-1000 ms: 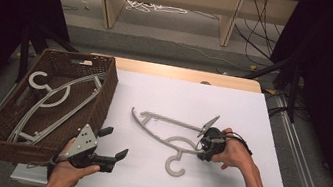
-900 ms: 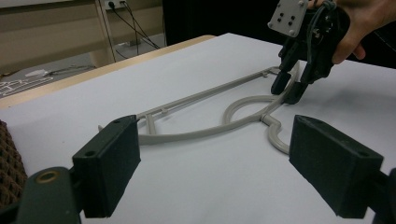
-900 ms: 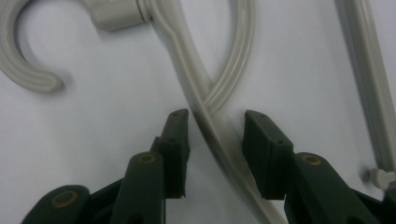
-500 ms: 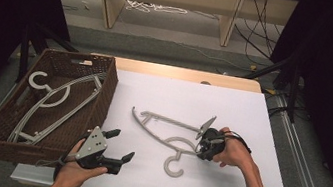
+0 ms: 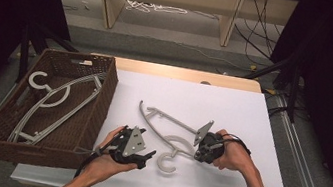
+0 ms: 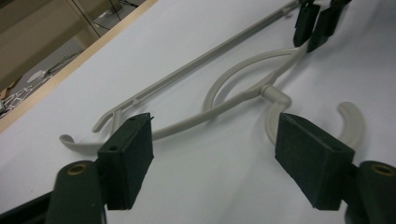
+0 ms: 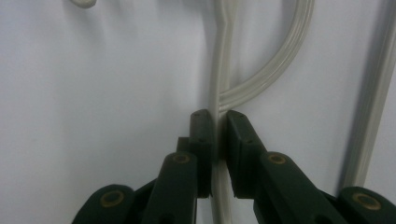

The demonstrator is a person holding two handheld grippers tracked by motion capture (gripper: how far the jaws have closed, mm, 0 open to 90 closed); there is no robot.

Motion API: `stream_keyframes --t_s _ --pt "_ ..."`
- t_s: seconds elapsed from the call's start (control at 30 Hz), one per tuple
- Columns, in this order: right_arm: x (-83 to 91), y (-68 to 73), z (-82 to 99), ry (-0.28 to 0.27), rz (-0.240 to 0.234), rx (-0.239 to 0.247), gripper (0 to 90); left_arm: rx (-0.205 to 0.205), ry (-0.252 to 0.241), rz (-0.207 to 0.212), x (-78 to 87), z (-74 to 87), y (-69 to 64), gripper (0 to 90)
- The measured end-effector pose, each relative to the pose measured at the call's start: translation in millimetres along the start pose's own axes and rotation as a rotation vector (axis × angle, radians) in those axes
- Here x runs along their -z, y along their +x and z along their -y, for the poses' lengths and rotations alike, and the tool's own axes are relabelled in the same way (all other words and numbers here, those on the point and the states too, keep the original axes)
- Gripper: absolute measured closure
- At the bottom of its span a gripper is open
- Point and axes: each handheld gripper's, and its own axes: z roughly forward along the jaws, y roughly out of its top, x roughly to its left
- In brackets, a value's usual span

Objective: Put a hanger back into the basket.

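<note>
Clamped by the right gripper (image 5: 196, 150) to be steadied, a hanger (image 5: 169, 124) is approached by the left gripper (image 5: 147, 157), its open jaws closing on nothing yet.

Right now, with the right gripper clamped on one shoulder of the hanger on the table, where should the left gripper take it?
Take the hanger at the neck just above its hook, coming in from the near table edge. The left gripper, jaws open, already faces it; the neck is narrow and lies flat. The right gripper holds the far shoulder.
</note>
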Motion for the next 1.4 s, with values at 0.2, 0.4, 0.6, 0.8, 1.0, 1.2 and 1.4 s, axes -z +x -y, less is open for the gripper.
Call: stream_keyframes --t_s 0.2,0.4,0.6,0.8,1.0,1.2,1.4 --pt "10.6 7.8 -1.2 -0.004 -0.02 0.027 82.1 -0.085 0.093 0.03 -24.9 0.7 5.1 30.7" --pt "17.2 10.9 -1.3 -0.019 -0.035 0.041 82.1 -0.158 0.111 0.03 -39.0 3.9 3.6 32.5" --pt "23.4 13.8 -3.1 -0.036 -0.046 0.054 82.0 -0.215 0.104 0.052 -46.6 2.6 7.7 38.1" --pt "27.0 15.7 -3.8 -0.04 -0.05 0.074 82.0 -0.278 0.097 0.101 -50.5 3.7 3.6 43.1" --pt "26.7 19.2 -7.7 -0.055 -0.065 0.089 81.9 -0.323 0.096 0.134 -55.6 1.4 -5.5 47.6" --pt "28.9 18.8 -7.6 -0.072 -0.083 0.103 81.9 -0.391 0.096 0.188 -46.6 -7.4 -2.4 66.1" --pt "39.9 18.2 -7.1 -0.116 -0.07 0.128 81.6 -0.457 0.086 0.22 -33.2 -18.3 -1.9 72.0"
